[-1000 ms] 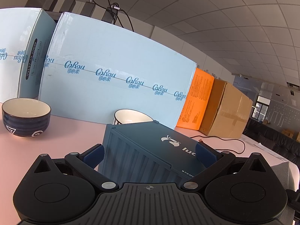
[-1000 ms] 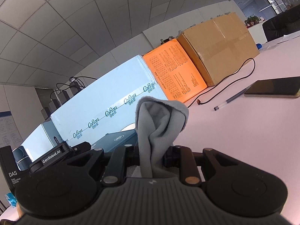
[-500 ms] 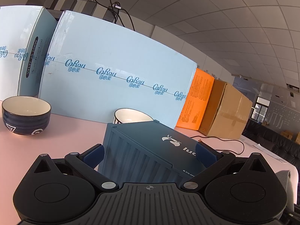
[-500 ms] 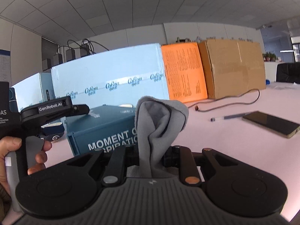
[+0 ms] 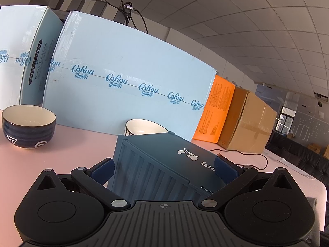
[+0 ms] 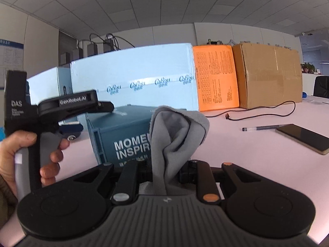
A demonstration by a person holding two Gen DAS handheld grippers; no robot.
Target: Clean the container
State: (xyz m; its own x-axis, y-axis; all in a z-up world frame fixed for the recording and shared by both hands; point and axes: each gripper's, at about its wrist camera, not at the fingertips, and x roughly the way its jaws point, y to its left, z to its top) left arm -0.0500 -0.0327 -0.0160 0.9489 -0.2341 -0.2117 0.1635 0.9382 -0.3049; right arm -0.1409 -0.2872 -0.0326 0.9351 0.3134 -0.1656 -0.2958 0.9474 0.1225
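The dark blue container (image 5: 164, 164), ribbed like a small shipping crate, sat on the pink worktop (image 5: 61, 144) between the two blue pads of the left hand-held gripper (image 5: 163, 169). One pad pressed its ribbed side at 9 o'clock and the other lay against its printed face at 3 o'clock, so the jaws were clamped on it. The container looked tilted in that view, one corner rising toward 12 o'clock.

From the right wrist view the same container (image 6: 123, 131) stood just past the right hand-held gripper (image 6: 164, 170), with white lettering on the side facing the camera. The right gripper's jaws were closed tight on a grey cloth (image 6: 174, 135), which stood up in a soft fold and covered part of the lettering. Whether the cloth touched the container could not be told. At 9 o'clock in this view a bare hand (image 6: 24, 156) held the handle of the left gripper (image 6: 76, 105), whose black body reached over the top of the container.

Behind the container stood a long pale blue carton (image 5: 127, 76), an orange box (image 5: 218, 111) and a brown cardboard box (image 5: 250, 123). A dark blue bowl (image 5: 28, 127) rested at 9 o'clock in the left view, and a white bowl (image 5: 144, 126) sat just behind the container. At 3 o'clock in the right view lay a pen (image 6: 261, 127), a phone (image 6: 302, 138) and a black cable (image 6: 263, 111).
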